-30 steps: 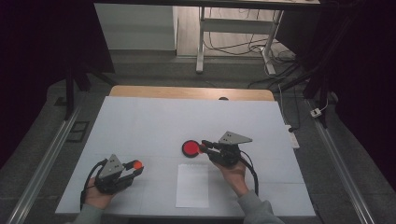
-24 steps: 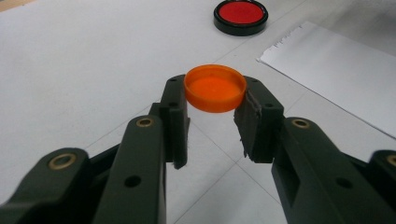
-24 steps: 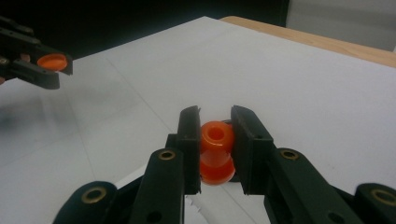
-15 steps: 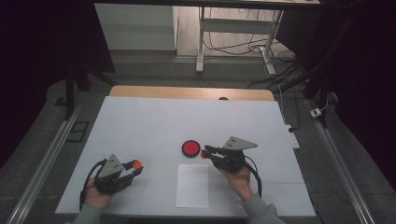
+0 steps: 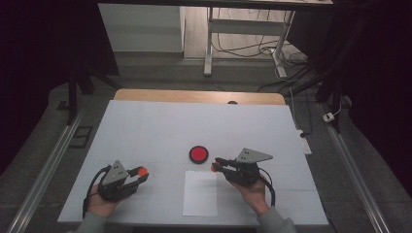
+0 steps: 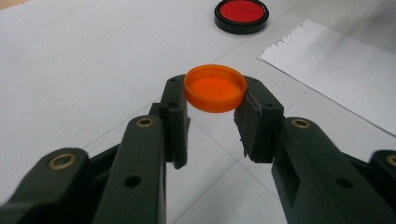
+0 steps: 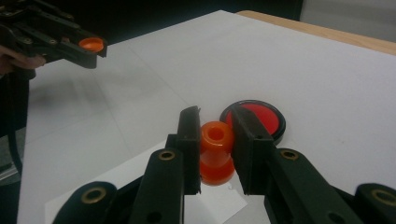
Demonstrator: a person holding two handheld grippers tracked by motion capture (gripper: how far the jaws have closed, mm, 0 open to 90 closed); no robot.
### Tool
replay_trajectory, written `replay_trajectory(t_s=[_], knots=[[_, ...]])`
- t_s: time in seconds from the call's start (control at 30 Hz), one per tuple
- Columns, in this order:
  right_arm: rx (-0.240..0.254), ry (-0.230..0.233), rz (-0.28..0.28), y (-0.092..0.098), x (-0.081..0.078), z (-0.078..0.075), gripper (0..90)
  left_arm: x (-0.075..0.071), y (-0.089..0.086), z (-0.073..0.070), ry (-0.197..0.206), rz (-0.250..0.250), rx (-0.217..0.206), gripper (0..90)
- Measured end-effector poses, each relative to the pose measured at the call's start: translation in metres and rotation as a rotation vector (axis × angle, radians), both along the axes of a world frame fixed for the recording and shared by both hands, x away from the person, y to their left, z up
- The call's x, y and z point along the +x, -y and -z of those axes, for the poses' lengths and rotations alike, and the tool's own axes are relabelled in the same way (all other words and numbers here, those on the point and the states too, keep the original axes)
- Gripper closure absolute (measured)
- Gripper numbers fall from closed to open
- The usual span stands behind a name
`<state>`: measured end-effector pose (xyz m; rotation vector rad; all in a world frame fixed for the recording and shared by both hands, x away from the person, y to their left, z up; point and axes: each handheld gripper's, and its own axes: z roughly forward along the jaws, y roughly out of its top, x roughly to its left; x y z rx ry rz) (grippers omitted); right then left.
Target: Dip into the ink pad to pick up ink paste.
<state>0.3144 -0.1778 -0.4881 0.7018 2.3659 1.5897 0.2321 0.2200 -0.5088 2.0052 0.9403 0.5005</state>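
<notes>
An orange cap (image 6: 215, 87) sits open side up between the jaws of my left gripper (image 6: 212, 100), which is shut on it a little above the table. In the high view that gripper (image 5: 142, 173) is at the front left, cap (image 5: 142, 171) at its tips. My right gripper (image 7: 215, 140) is shut on a small orange bottle (image 7: 216, 157), upright with its mouth open, just over the paper's corner. In the high view this gripper (image 5: 215, 165) is at the front centre right. A red disc with a black rim (image 5: 198, 154) lies just left of its tips.
A white sheet of paper (image 5: 200, 193) lies near the front edge between the two hands. The white table top (image 5: 170, 126) ends at a wooden strip at the back. The other gripper with its cap (image 7: 91, 44) appears at the far left of the right gripper view.
My right gripper with the orange bottle has drawn back toward the front and right, away from the red disc. The left gripper has stayed in place.
</notes>
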Motion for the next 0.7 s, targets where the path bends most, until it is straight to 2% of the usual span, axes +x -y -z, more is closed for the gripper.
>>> replay_trajectory(t_s=[0.33,0.7], knots=[[-0.001,-0.003,-0.029,0.004,-0.011,-0.003,73.4,0.000,-0.001,0.000,0.000,-0.001,0.000,65.4],[-0.004,0.000,-0.067,-0.001,-0.020,-0.004,73.4,0.001,-0.001,0.000,0.000,0.001,0.003,65.4]])
